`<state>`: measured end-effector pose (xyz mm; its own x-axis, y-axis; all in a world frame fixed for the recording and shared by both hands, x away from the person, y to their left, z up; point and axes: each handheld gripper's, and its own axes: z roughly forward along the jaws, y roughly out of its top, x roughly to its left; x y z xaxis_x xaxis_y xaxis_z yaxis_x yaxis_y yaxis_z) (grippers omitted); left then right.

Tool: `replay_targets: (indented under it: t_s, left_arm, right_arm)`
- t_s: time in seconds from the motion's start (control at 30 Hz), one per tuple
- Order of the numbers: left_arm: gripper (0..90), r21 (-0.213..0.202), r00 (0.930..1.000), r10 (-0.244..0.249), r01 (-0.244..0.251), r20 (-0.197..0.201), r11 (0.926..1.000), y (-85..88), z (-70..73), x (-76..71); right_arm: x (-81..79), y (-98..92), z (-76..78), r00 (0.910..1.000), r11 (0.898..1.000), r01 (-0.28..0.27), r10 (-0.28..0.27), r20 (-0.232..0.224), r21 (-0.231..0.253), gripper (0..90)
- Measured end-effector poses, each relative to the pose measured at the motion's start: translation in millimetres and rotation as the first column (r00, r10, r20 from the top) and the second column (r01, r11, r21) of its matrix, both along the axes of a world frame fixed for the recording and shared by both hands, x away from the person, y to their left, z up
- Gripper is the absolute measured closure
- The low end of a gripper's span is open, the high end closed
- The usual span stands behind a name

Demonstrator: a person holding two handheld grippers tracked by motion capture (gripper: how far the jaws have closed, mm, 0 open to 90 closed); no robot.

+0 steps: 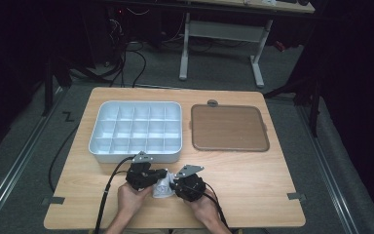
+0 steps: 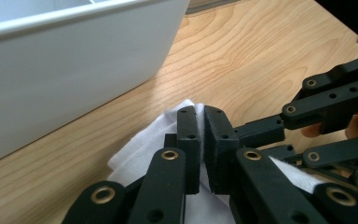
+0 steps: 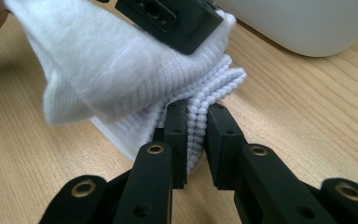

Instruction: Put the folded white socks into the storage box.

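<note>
From the high view, we hold the white sock (image 1: pixel 162 187) near the tabletop's front edge between both tools, likely to fold it. In the left gripper view, our left hand-held gripper (image 2: pixel 200 140) pinches its fabric. In the right gripper view, our right hand-held gripper (image 3: pixel 196 135) pinches the ribbed cuff.

Place: a lab or recording room, dim around one lit work spot.
Surface: a pale wooden surface (image 1: pixel 253 175) with tape marks at its edges.
Floor: grey carpet, black cables (image 1: pixel 126 68) trailing across it.
Background: a white-legged desk frame (image 1: pixel 221 46) and dark equipment behind.
Laid out: a white compartment tray (image 1: pixel 135 130) and a brown mat (image 1: pixel 228 127), set side by side.
</note>
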<state>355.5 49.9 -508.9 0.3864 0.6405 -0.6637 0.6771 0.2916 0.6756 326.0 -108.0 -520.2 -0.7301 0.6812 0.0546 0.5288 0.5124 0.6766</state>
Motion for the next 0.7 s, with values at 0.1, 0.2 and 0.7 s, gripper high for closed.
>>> replay_targets:
  t_s: [0.1, 0.2, 0.7]
  left_arm:
    - [85.9, -0.019, 0.9997, 0.007, -0.007, -0.024, 0.9998, 1.5, -3.5, 2.6]
    - [85.9, -0.023, 0.9995, 0.014, -0.015, -0.027, 0.9996, 1.2, -4.4, 3.6]
    - [86.3, 0.022, 0.9998, -0.006, 0.006, 0.017, 0.9997, -2.4, -11.8, -1.3]
  right_arm:
    - [1.1, -0.4, -0.3, 1.0000, 1.000, -0.001, 0.001, -0.006, 0.003, 80.1]
    - [1.4, -0.5, -0.4, 1.0000, 1.000, -0.001, 0.001, -0.008, 0.003, 80.1]
    - [0.3, 0.7, -0.9, 1.0000, 1.000, 0.002, -0.002, -0.005, -0.004, 79.9]
